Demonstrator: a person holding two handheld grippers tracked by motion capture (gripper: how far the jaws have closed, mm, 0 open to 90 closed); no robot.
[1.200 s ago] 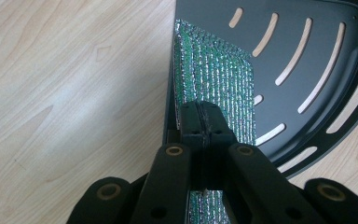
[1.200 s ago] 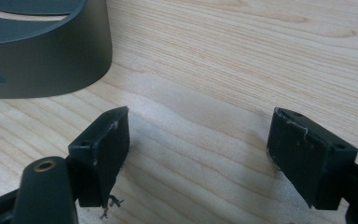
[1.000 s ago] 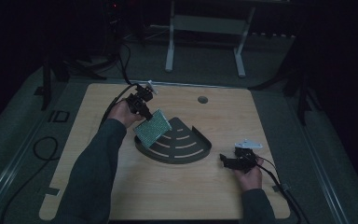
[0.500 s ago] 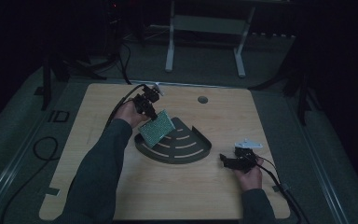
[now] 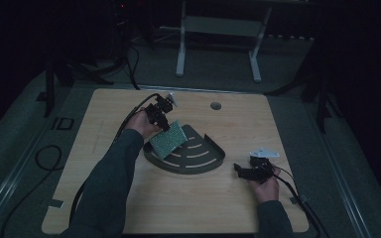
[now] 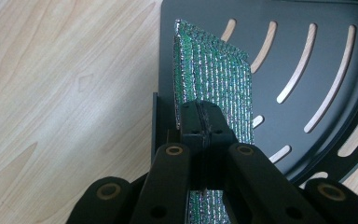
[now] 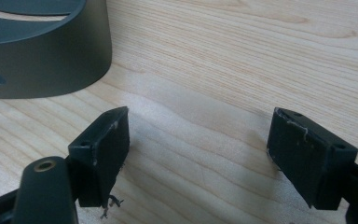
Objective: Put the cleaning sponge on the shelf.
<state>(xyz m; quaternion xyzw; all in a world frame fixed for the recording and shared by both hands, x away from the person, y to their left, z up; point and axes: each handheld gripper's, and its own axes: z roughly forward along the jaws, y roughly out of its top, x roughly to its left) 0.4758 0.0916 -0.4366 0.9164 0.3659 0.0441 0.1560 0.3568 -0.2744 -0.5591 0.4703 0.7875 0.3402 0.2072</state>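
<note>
A glittery green scouring pad [image 5: 167, 139] hangs tilted over the left part of a dark quarter-round slotted rack [image 5: 206, 161] in the middle of the table. My left gripper [image 5: 162, 121] is shut on the pad's upper edge. In the left gripper view the pad [image 6: 223, 84] stands on edge above the rack's floor [image 6: 326, 56], pinched between the jaws of my left gripper [image 6: 204, 122]. My right gripper [image 5: 239, 170] rests low on the wood at the rack's right, open and empty. Its view shows my right gripper [image 7: 198, 154] with jaws wide apart over bare wood, the rack's wall [image 7: 46, 60] at upper left.
The wooden table [image 5: 129, 208] has a round hole [image 5: 216, 105] near its far edge. Cables trail from both grippers. A white metal stand [image 5: 218, 29] rises on the floor beyond the table.
My left gripper has carried the green pad a little rightward and downward, over the rack's left side. The right gripper has kept still.
</note>
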